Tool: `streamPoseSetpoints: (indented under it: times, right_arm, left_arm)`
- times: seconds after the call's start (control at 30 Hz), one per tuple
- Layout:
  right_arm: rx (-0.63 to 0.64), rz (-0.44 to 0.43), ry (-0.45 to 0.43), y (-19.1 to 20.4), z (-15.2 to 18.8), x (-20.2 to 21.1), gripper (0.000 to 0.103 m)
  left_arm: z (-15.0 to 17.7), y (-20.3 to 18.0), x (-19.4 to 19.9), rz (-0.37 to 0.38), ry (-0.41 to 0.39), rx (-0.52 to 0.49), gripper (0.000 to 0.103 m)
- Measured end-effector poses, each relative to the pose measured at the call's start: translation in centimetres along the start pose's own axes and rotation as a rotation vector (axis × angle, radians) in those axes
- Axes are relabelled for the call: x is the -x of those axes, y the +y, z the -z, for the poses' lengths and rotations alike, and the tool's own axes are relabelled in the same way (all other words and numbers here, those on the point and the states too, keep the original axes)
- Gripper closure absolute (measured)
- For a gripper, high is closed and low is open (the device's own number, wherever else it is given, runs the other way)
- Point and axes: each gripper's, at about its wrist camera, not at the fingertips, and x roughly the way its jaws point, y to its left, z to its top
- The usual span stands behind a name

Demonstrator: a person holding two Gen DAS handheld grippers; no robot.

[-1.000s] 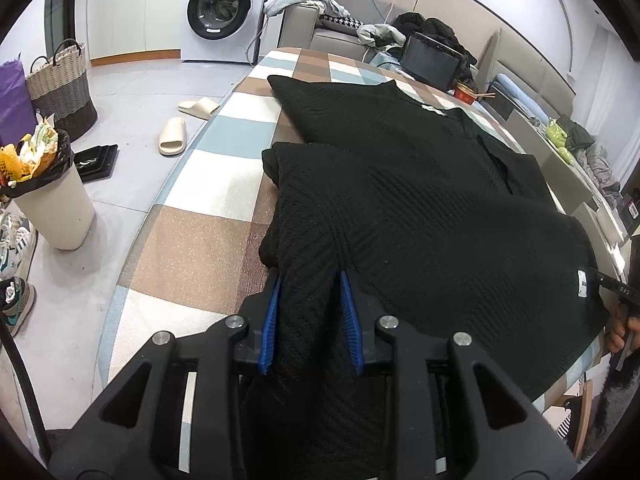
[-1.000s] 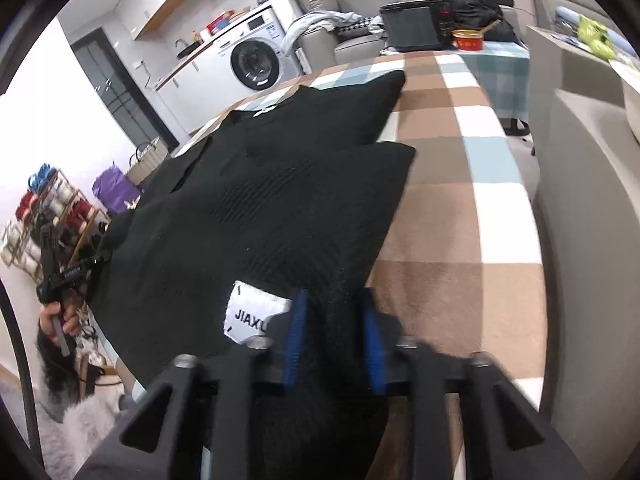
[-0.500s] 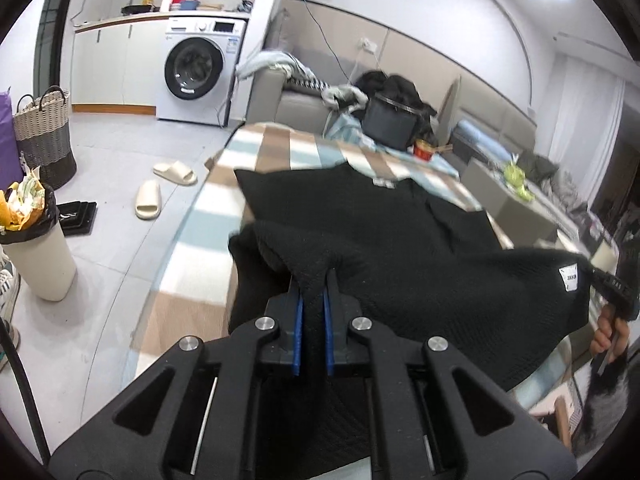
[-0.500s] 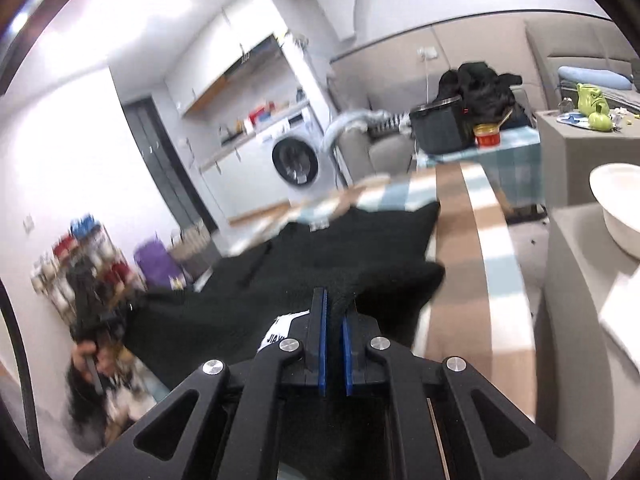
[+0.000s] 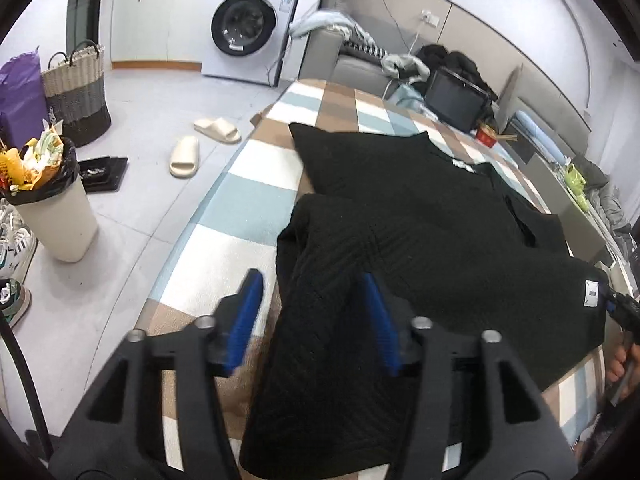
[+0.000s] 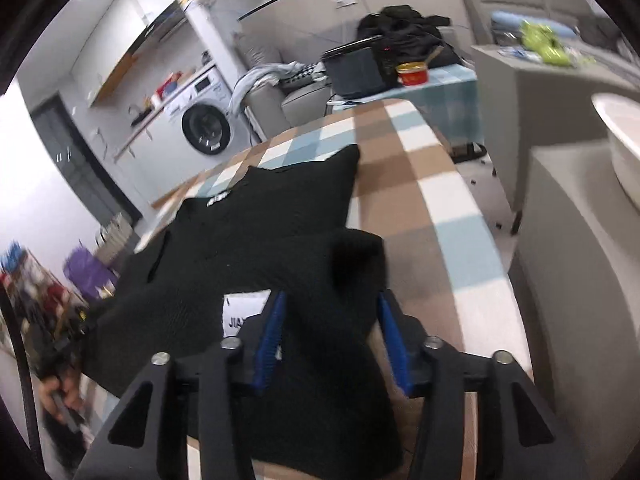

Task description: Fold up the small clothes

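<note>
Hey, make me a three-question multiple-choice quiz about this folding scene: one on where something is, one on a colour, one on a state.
1. Where do the slippers lie?
A. on the floor
B. on the table
C. in the basket

2. What colour is the garment?
A. white
B. black
C. red

3. How do the left tongs stand?
A. shut on the garment
B. open
C. out of view

Answers:
1. A, they sit on grey floor beside the checked table.
2. B, the knit is black throughout.
3. B, the blue pads stand wide apart around the fabric.
</note>
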Motion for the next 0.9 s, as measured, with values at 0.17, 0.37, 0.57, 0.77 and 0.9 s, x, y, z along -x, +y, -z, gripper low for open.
streamPoseSetpoints:
  times: [0.17,0.37,0.57,0.77,0.9]
  right_arm:
    - [0.002,-0.064,0.072,-0.2,0.7,-2.2,0.045]
    - [0.089,-0.016,0.125,1.9,0.8,-4.3,0.074]
    - [0.126,-0.005,0.159,2.2,2.2,-3.0,0.079]
    - [0.115,-0.005,0.169,1.5,5.0,0.0,0.073]
    - [0.072,-0.008,0.159,0.9,5.3,0.9,0.066]
  left_arm:
    - [-0.3,-1.0,-2.6,0.038,0.044,-0.005,0.052]
    - [-0.6,-3.9,-4.2,0.040,0.083,-0.101,0.082]
    - [0.9,-4.9,-2.9,0.032,0.100,-0.160,0.083]
    - [3.2,-4.4,-0.3,0.026,0.091,-0.181,0.070]
    - [3.3,-3.2,1.1,0.019,0.090,-0.154,0.060]
